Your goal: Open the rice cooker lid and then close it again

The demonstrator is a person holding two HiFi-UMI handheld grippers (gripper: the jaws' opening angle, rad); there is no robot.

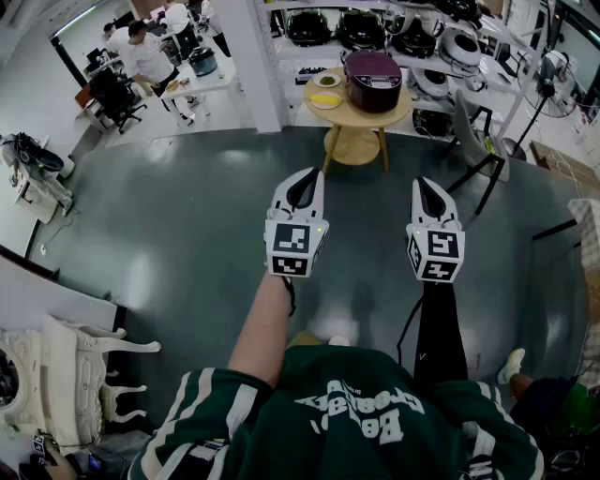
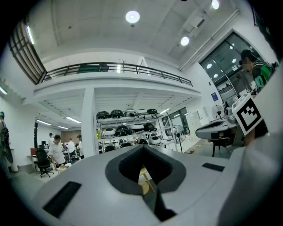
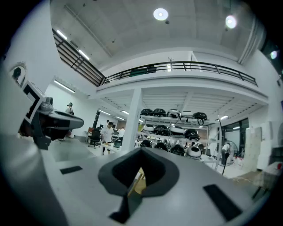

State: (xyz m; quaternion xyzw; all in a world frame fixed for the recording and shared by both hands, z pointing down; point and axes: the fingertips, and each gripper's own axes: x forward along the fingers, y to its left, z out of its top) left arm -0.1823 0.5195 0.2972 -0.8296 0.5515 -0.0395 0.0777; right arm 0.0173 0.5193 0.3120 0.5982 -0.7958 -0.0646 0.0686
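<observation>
where the rice cooker stood: dark maroon rice cooker (image 1: 373, 80), lid (image 1: 372, 66) down, on a small round wooden table (image 1: 352, 119) at the far end of the floor, well apart from both tools.
left gripper: left gripper (image 1: 306, 183) held level over the floor, jaws pressed together, nothing between them.
right gripper: right gripper (image 1: 427, 192) level beside it, jaws likewise together and empty.
stage: judged as approach only; lid not yet touched.
risk, dishes: two small dishes (image 1: 326, 91) sat just left of the cooker; a wide reach from the left would likely knock them.
risk, table: slim legs and a small top; a hard push on the latch or a heavy press when closing could slide the cooker or rock the table.
risk, grip: closed jaws could prod a release but not take hold of the lid edge; it might spring up unchecked.
risk, path: black chair (image 1: 480, 141) just right of the table could snag the right side on the way in.
surface: glossy dark grey floor (image 1: 187, 216), glare patches.
room: white pillar (image 1: 258, 66); shelves (image 1: 375, 28) of more cookers behind the table; people at desks (image 1: 145, 56) far left; fan (image 1: 553, 70) far right.
</observation>
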